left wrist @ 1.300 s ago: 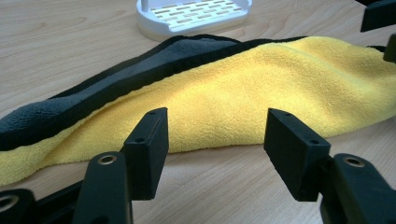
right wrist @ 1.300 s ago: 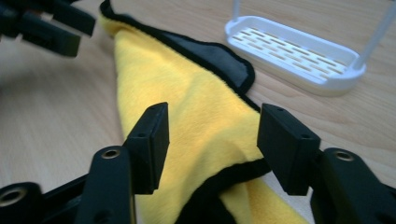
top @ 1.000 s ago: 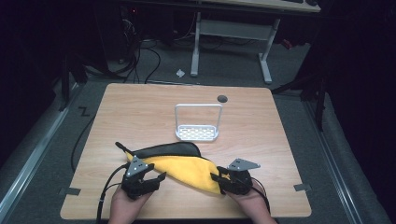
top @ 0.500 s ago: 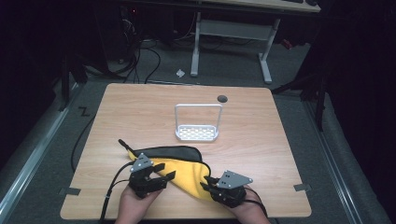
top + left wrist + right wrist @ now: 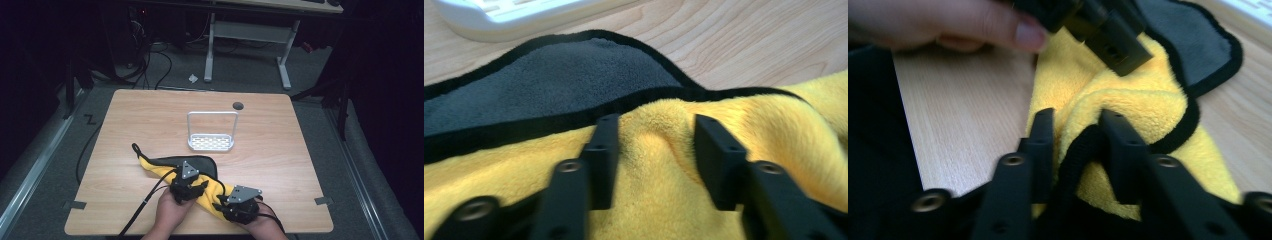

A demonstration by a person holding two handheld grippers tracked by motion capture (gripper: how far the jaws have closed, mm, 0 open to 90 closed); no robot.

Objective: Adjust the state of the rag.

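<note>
A cloth, yellow [image 5: 212,194] on one face and dark grey [image 5: 192,163] on the other with black trim, lies bunched near the table's front edge. My left gripper [image 5: 200,189] presses down into the yellow pile [image 5: 659,200]. Its jaws have just been closing and stand apart, with a soft ridge of cloth rising between the fingertips [image 5: 656,145]. My right gripper [image 5: 221,205] sits at the cloth's near right end. Its jaws have just been opening, and a folded, black-edged corner [image 5: 1128,107] still lies between the fingers [image 5: 1078,135]. The left gripper [image 5: 1110,37] and a thumb [image 5: 978,25] show beyond.
A white wire-handled rack [image 5: 211,142] stands mid-table just beyond the cloth, its edge visible in the left gripper view [image 5: 524,15]. A small dark round hole [image 5: 238,105] marks the table's far side. Cables trail off the front left. Bare wood [image 5: 300,150] spreads to the right.
My left gripper has slid right across the cloth toward the right gripper, and its jaws have narrowed. The right gripper has shifted slightly left and nearer. The cloth between them has bunched up shorter.
</note>
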